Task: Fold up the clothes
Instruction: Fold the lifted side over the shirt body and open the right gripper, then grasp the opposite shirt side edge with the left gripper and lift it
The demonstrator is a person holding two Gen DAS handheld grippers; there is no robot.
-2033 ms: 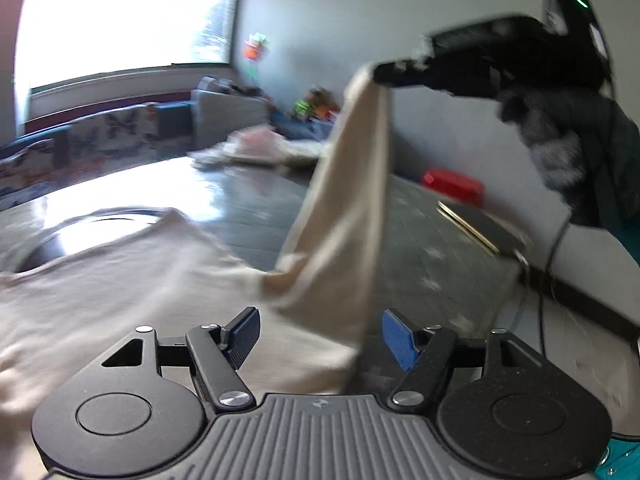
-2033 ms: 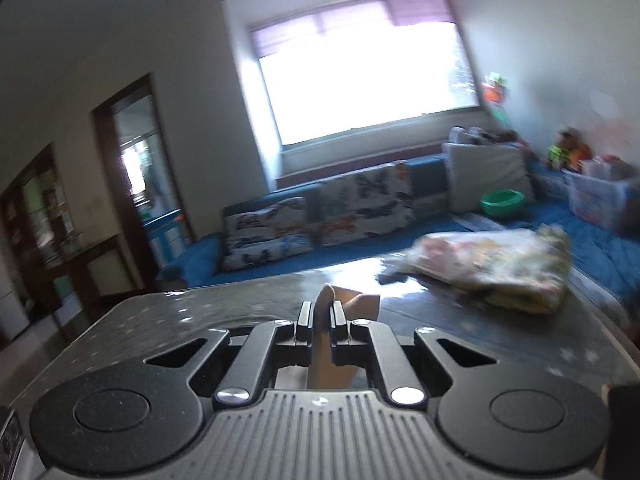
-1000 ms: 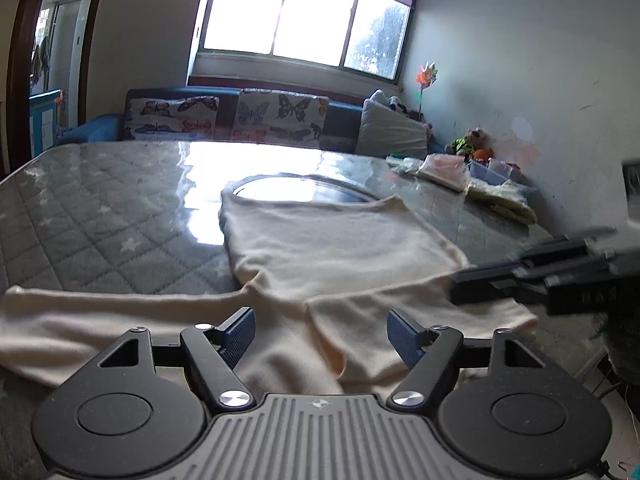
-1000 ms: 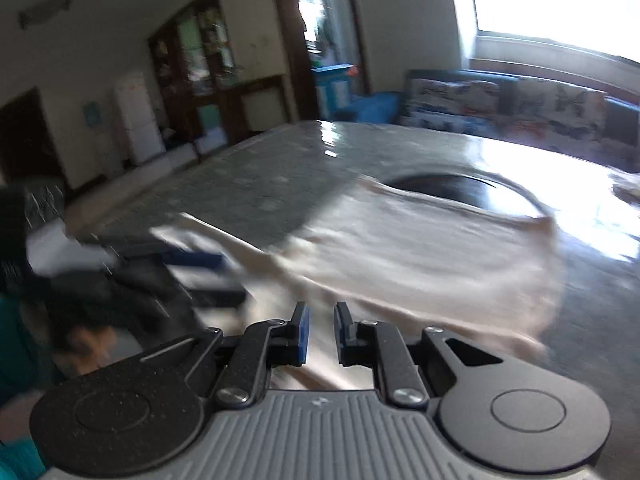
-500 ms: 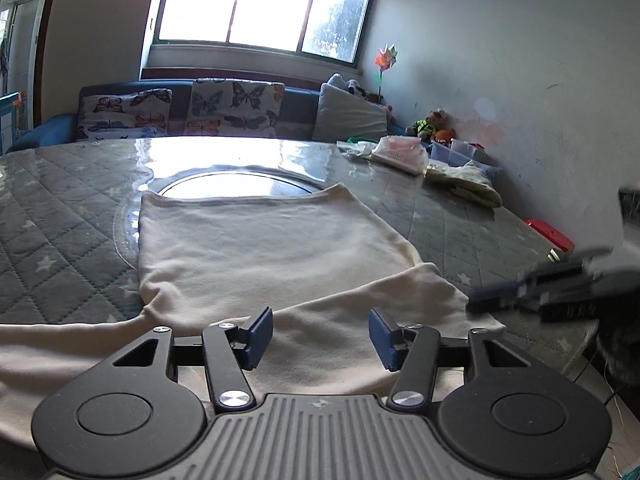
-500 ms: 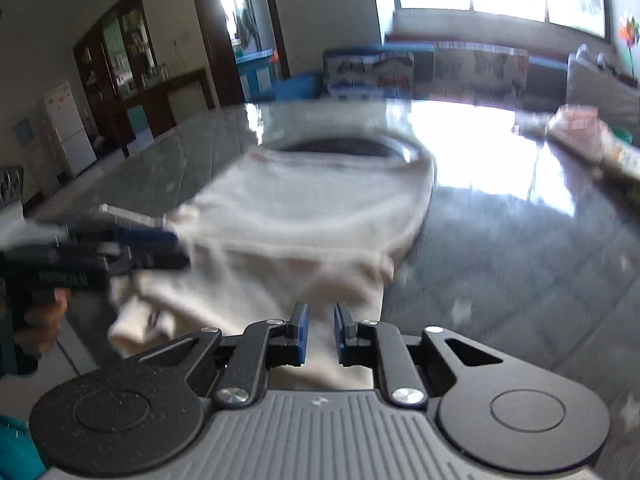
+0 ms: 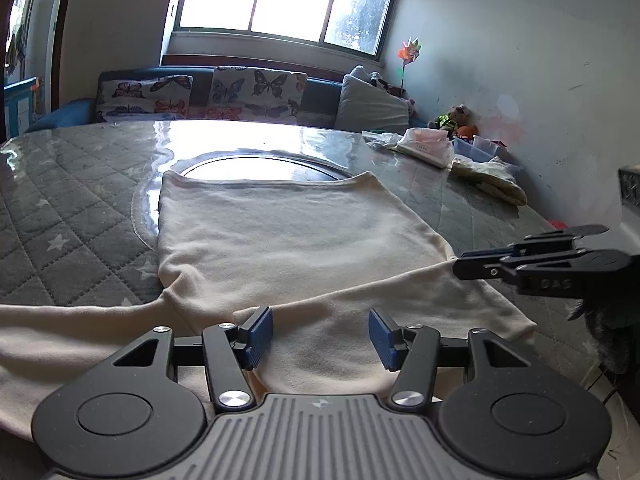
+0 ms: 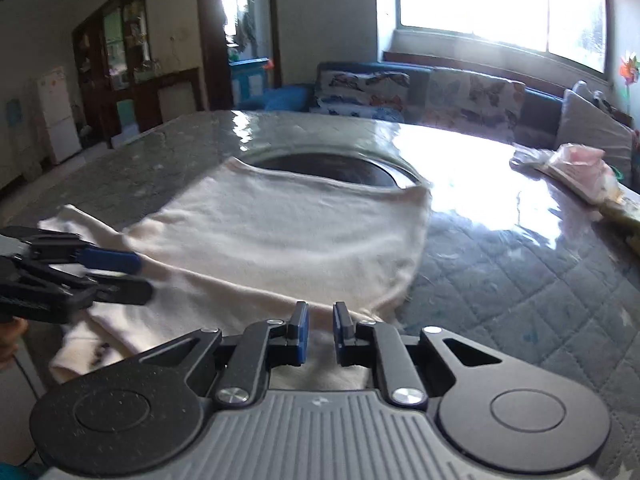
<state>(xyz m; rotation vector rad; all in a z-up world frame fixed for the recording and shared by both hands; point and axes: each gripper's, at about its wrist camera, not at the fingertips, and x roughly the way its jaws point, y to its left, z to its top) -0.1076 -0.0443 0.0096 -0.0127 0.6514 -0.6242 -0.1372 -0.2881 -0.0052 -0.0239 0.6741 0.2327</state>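
A cream long-sleeved top [image 7: 288, 232] lies flat on the grey quilted table [image 7: 64, 216], its right sleeve folded across the near part of the body. It also shows in the right wrist view [image 8: 280, 236]. My left gripper [image 7: 320, 336] is open and empty, low over the folded sleeve. My right gripper [image 8: 320, 332] has its jaws a small way apart with nothing between them, over the top's near right edge. It shows in the left wrist view [image 7: 520, 260] at the right, beside the sleeve's fold. The left gripper shows in the right wrist view [image 8: 100, 276].
A round glass inset [image 7: 256, 168] lies in the table under the top's far hem. A pile of folded clothes and bags [image 7: 444, 148] sits at the far right of the table. A sofa with butterfly cushions [image 7: 208, 92] stands behind, a wall to the right.
The right gripper brought the lifted sleeve down across the top and let go of it. The left gripper stayed open and moved over the folded sleeve; the right has drawn back to the edge.
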